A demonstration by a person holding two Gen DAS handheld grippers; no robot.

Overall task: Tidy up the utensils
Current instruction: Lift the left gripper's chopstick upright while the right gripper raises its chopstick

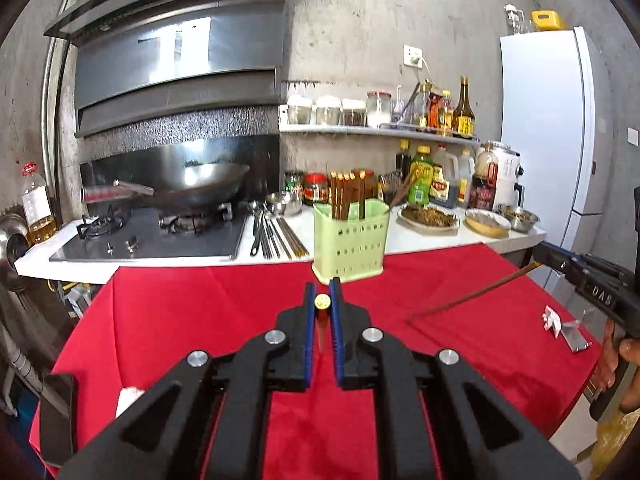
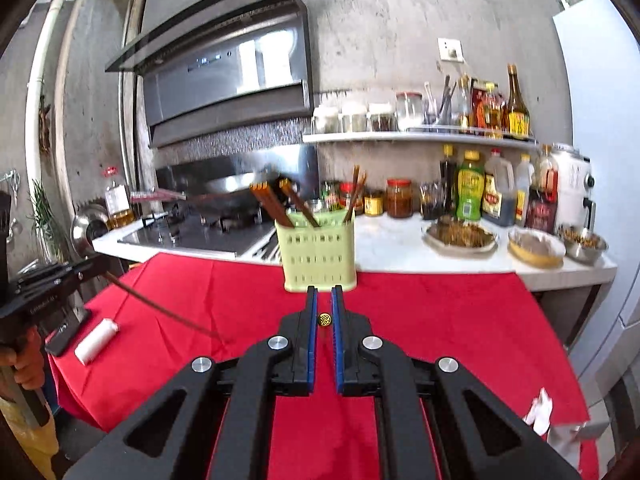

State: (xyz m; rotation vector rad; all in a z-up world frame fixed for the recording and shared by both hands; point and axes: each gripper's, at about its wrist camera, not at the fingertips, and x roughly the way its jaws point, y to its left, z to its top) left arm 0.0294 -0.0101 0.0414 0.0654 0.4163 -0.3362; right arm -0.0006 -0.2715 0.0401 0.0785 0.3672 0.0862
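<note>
Your left tongs [image 1: 323,300] are closed narrow on a chopstick [image 1: 322,301], its gold-capped end facing the camera and its shaft hanging down toward the red cloth [image 1: 192,320]. Your right tongs [image 2: 324,307] grip a second chopstick [image 2: 324,319] the same way. In the left wrist view that second stick slants from the right tongs down to the cloth, its tip touching or just above it. In the right wrist view the left stick slants likewise.

Ahead, at the far edge of the cloth against the white worktop [image 1: 420,240], stands the green slotted utensil holder [image 1: 351,246], already carrying several brown chopsticks [image 1: 348,194] that lean at angles. More metal utensils [image 1: 272,232] lie on the worktop beside the stove.

The likely trouble: each stick is pinched near its top only, so it could swivel as you lift. A slanted tip may catch the holder's rim or strike the leaning sticks, and the light holder, near the cloth's edge, could tip or slide. Bringing both in together risks crossing them.
</note>
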